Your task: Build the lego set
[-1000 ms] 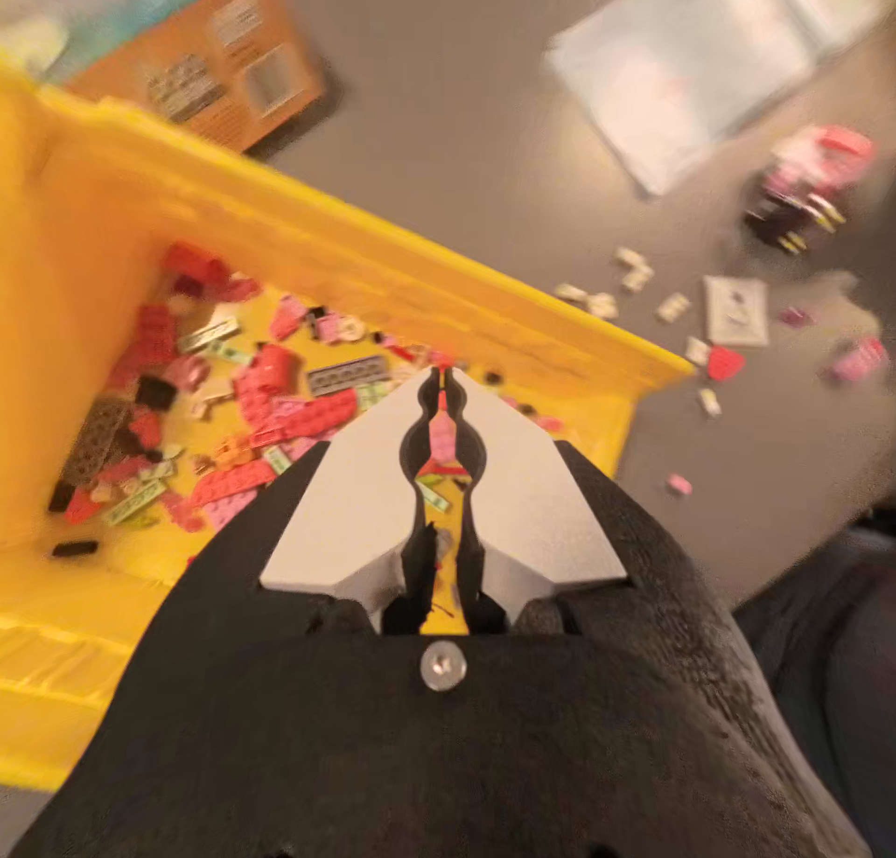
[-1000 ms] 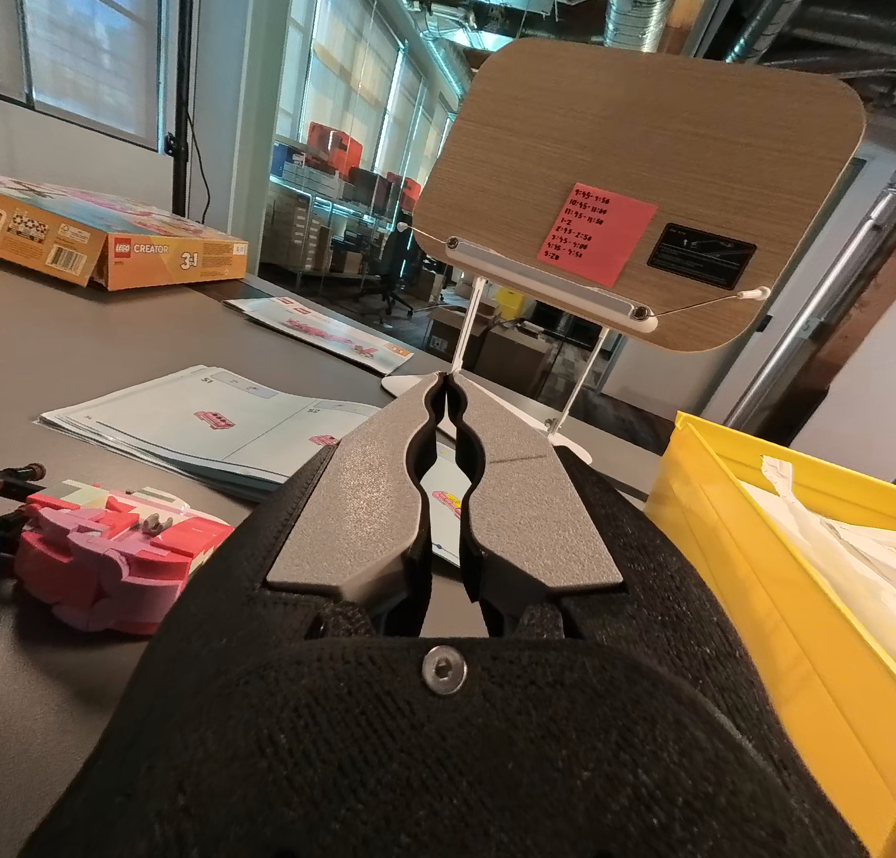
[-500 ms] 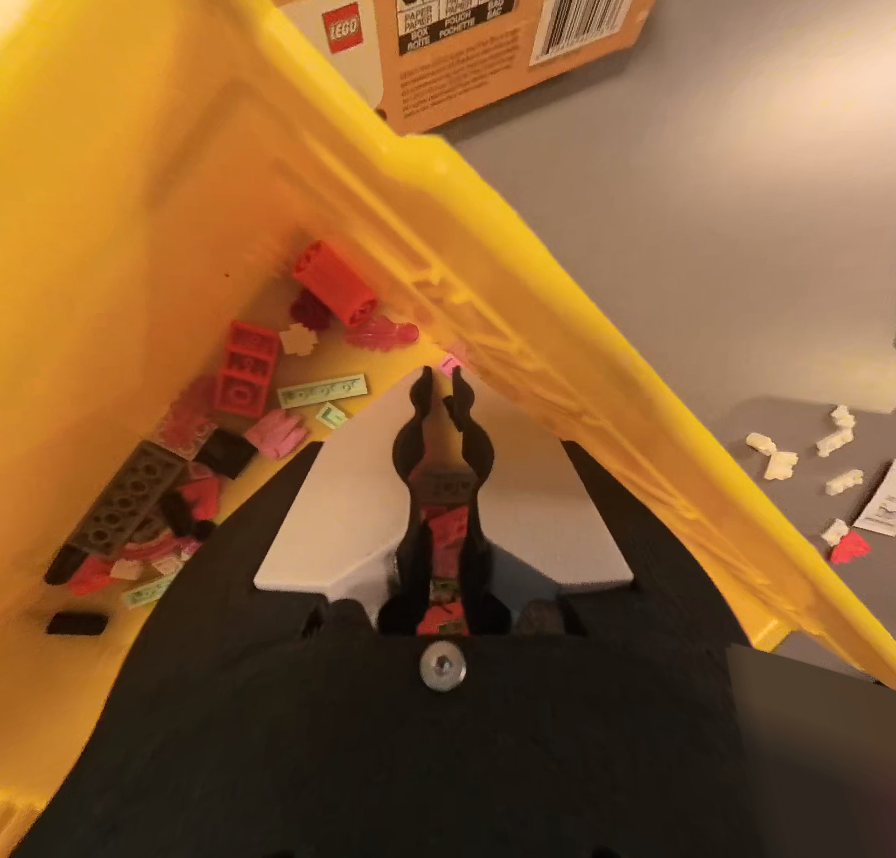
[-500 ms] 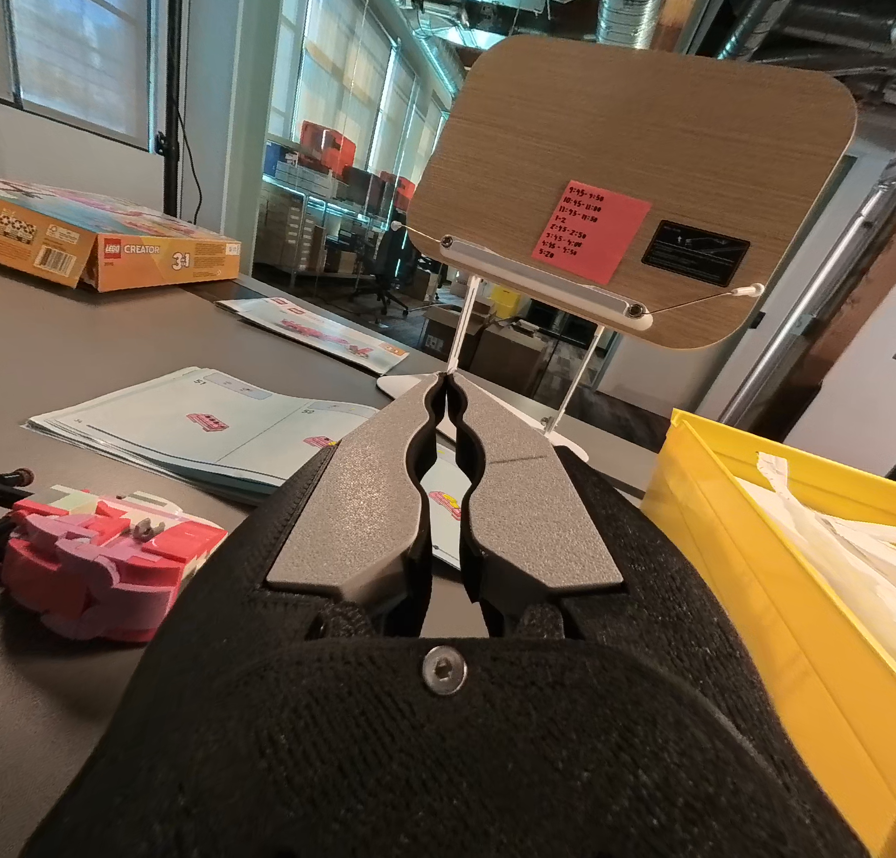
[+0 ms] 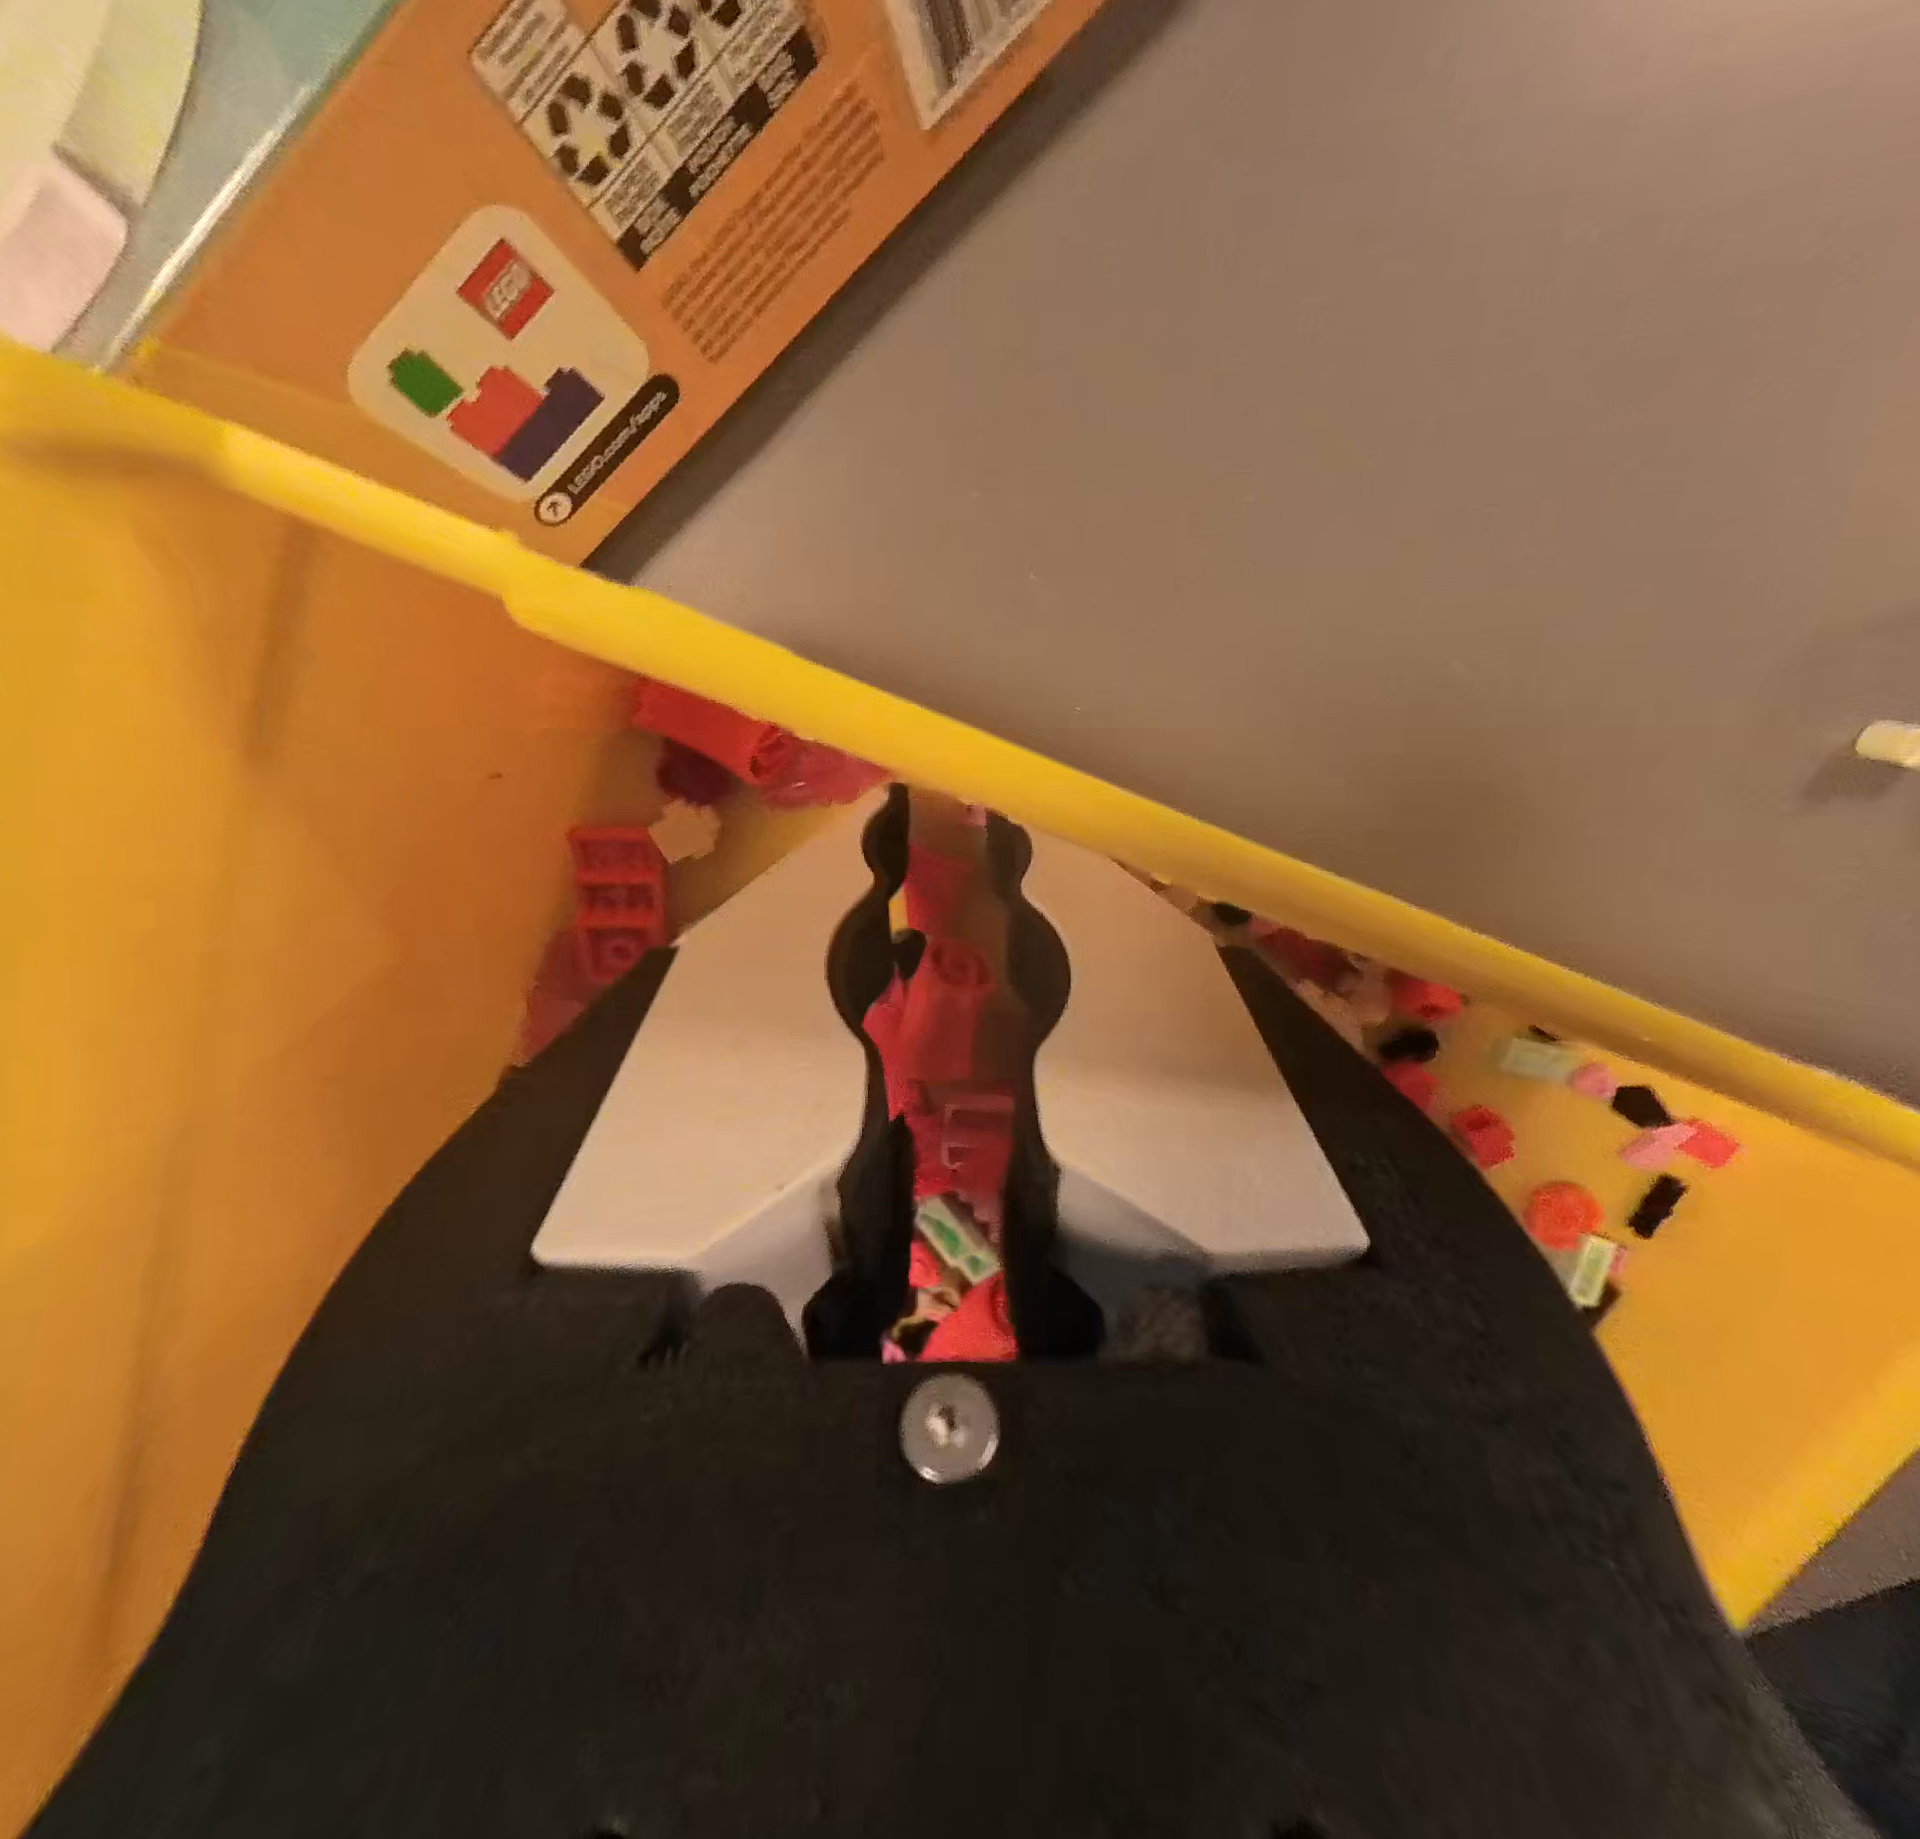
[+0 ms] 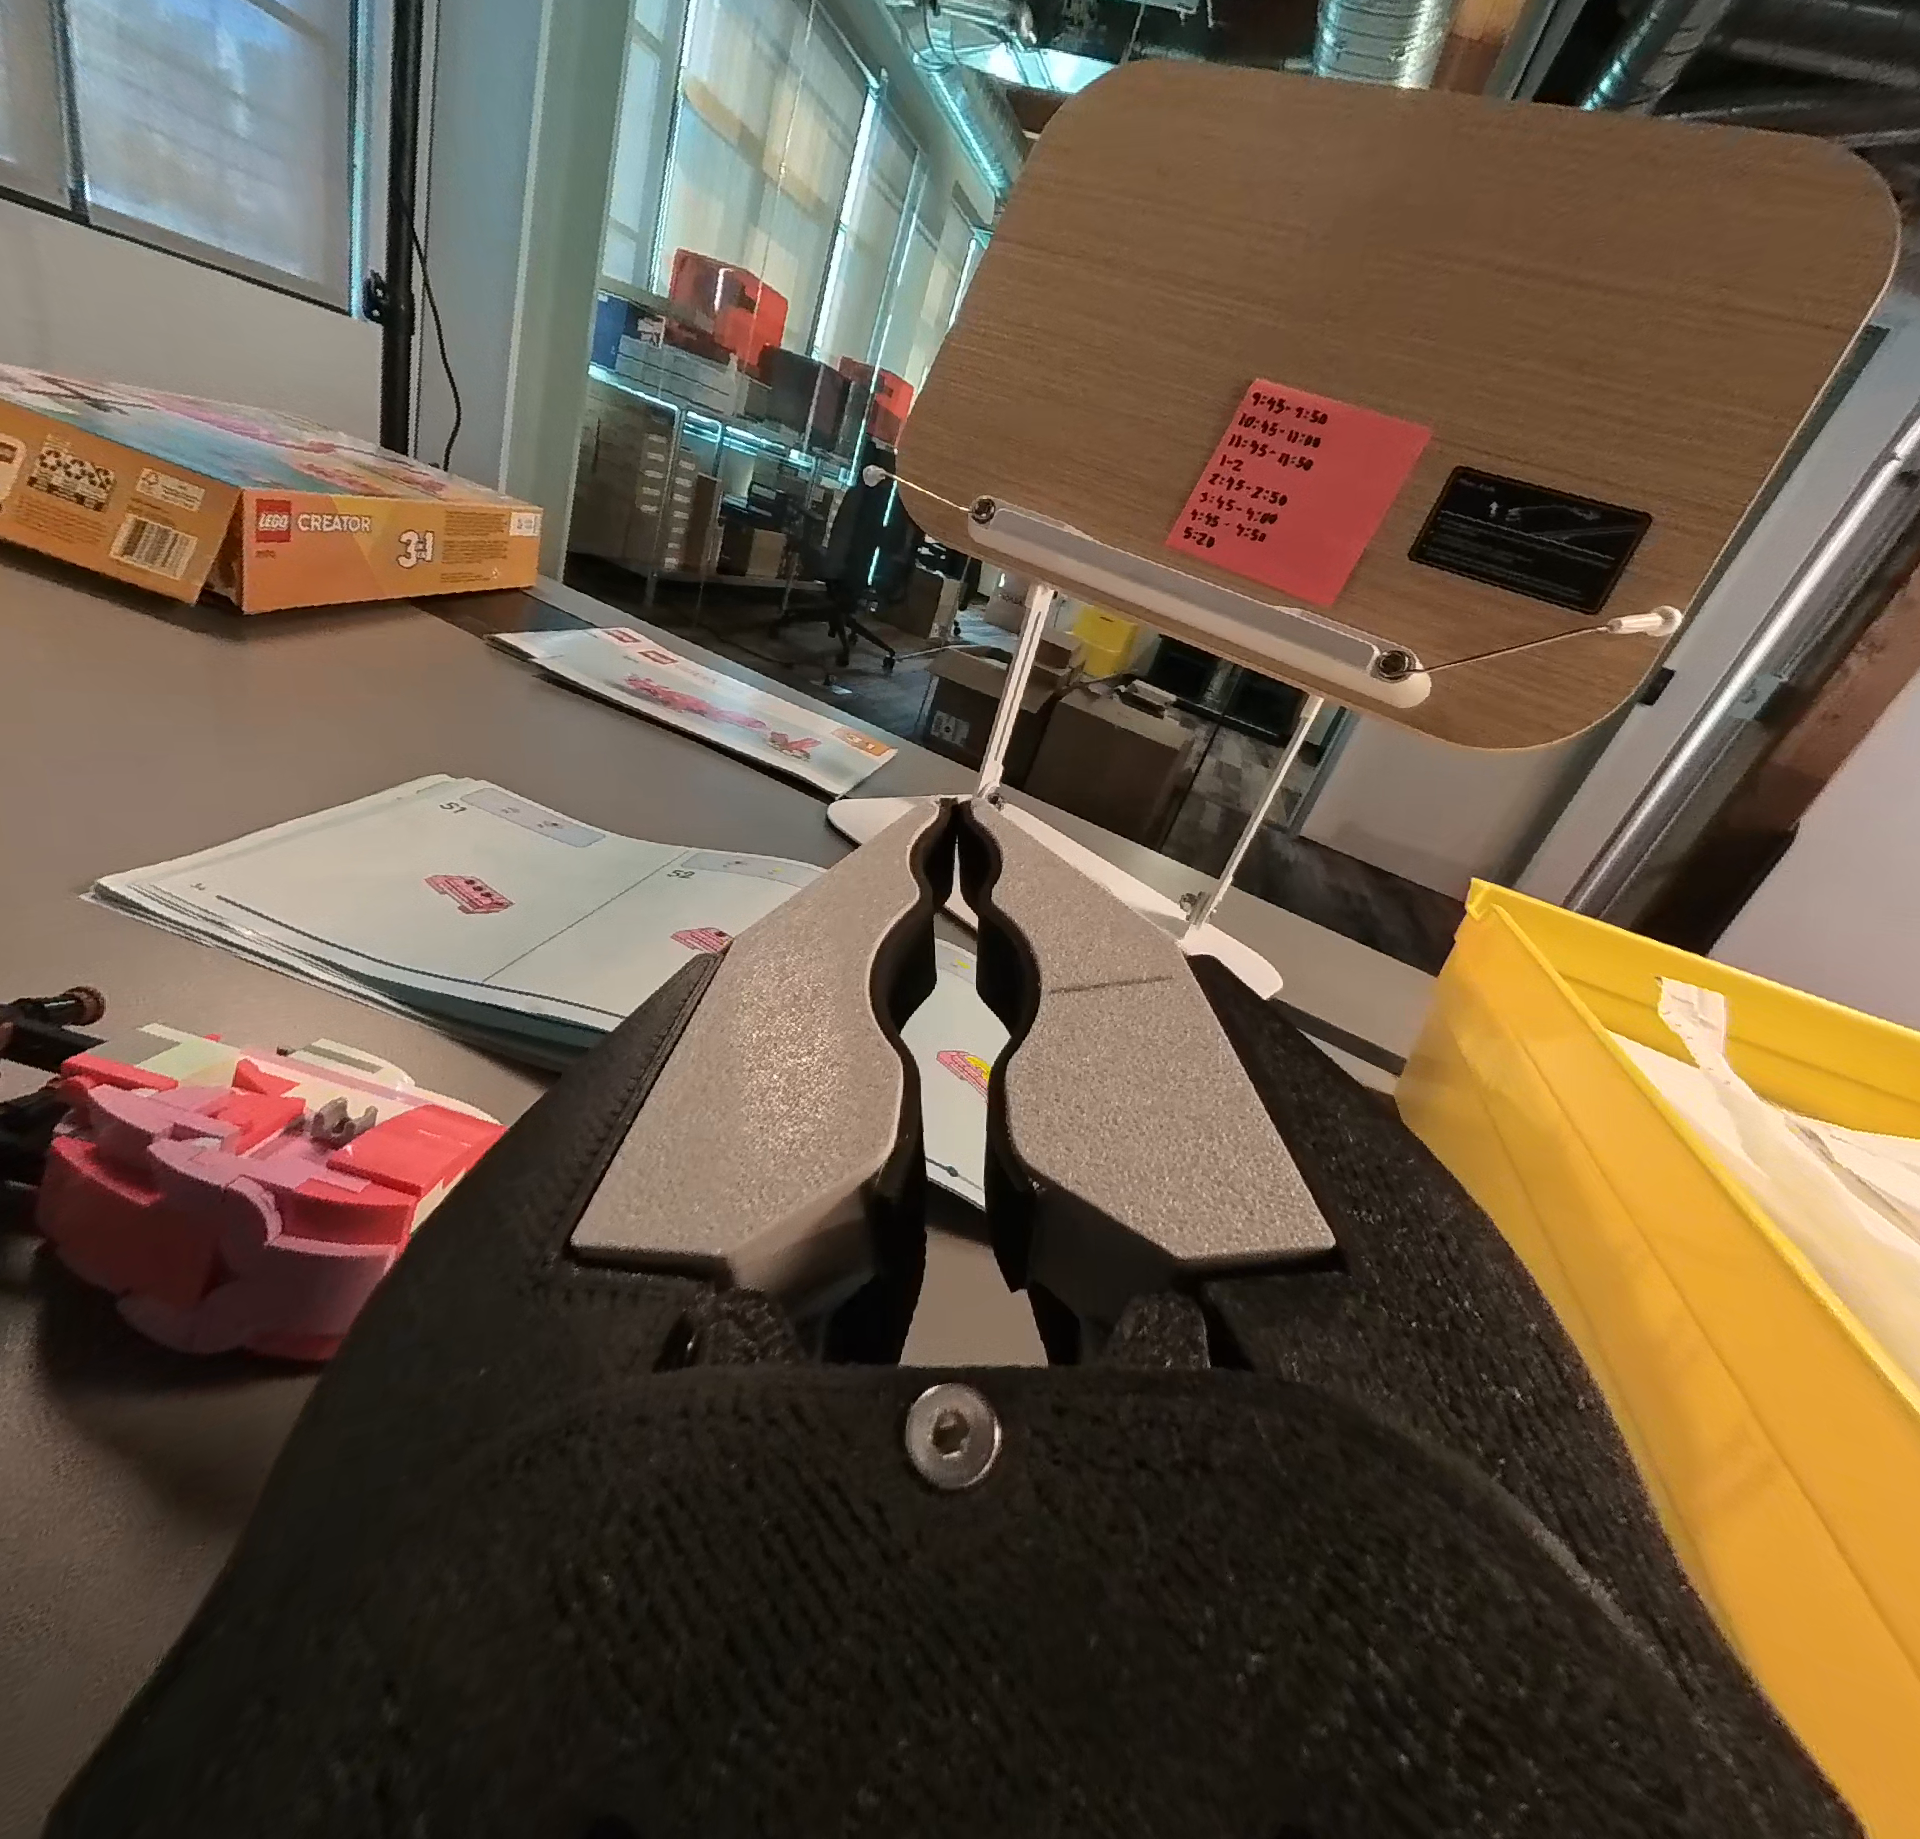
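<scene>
My left gripper (image 5: 948, 833) is inside a yellow bin (image 5: 935, 719), with its tips close under the far rim. Its jaws stand slightly apart and the pads press on nothing. Loose red bricks (image 5: 940, 968) on the bin floor show through the gap below the fingers. A red round brick (image 5: 717, 724) and red plates (image 5: 613, 896) lie in the corner to the left of the tips. My right gripper (image 6: 954, 807) is shut with its tips touching and nothing between them. It hovers above the table near an open instruction booklet (image 6: 416, 885).
An orange toy box (image 5: 675, 179) lies beyond the bin on the grey table (image 5: 1455, 439). In the right wrist view, a pink and red brick model (image 6: 239, 1176) sits at left. A wooden book stand (image 6: 1403, 387) stands ahead and a yellow bin (image 6: 1662, 1218) is at right.
My left gripper has moved deeper into the bin towards its far wall, and its jaws have gone from shut to slightly apart. The right gripper has stayed shut and barely moved.
</scene>
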Tool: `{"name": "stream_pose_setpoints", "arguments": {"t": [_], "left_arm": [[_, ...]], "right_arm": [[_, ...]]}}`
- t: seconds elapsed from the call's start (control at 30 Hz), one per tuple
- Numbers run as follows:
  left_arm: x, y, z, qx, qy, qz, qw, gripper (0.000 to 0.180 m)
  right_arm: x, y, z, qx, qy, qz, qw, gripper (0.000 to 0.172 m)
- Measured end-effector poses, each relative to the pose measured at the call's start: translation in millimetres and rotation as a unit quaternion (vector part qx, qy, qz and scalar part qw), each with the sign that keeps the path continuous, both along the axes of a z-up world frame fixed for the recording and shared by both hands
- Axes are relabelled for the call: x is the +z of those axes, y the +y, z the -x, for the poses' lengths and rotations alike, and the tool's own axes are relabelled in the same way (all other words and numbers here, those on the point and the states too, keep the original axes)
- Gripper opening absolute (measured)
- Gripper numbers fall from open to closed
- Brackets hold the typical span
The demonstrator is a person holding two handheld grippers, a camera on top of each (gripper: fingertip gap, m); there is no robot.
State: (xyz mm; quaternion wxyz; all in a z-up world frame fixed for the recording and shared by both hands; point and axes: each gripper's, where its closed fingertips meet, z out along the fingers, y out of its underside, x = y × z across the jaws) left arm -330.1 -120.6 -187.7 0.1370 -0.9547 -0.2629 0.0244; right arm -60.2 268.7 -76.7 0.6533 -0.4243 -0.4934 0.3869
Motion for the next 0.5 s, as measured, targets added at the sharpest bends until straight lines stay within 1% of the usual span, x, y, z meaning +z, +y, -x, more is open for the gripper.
{"name": "stream_pose_setpoints", "arguments": {"t": [0.1,0.3,0.4,0.5], "left_arm": [[0,2,0,-0.041,0.007,-0.008,0.999,0.014],[6,6,-8,-0.067,-0.014,-0.029,0.997,0.014],[6,6,-11,-0.084,-0.022,-0.031,0.996,0.017],[3,6,-10,-0.086,-0.019,-0.029,0.996,0.022]], "right_arm": [[-1,0,1,0.001,-0.002,0.001,1.0,0.0],[-2,0,2,0.003,-0.005,0.004,1.0,0.0],[-3,0,2,0.004,-0.006,0.004,1.0,0.0],[-3,-1,2,0.003,-0.008,0.0,1.0,0.0]]}}
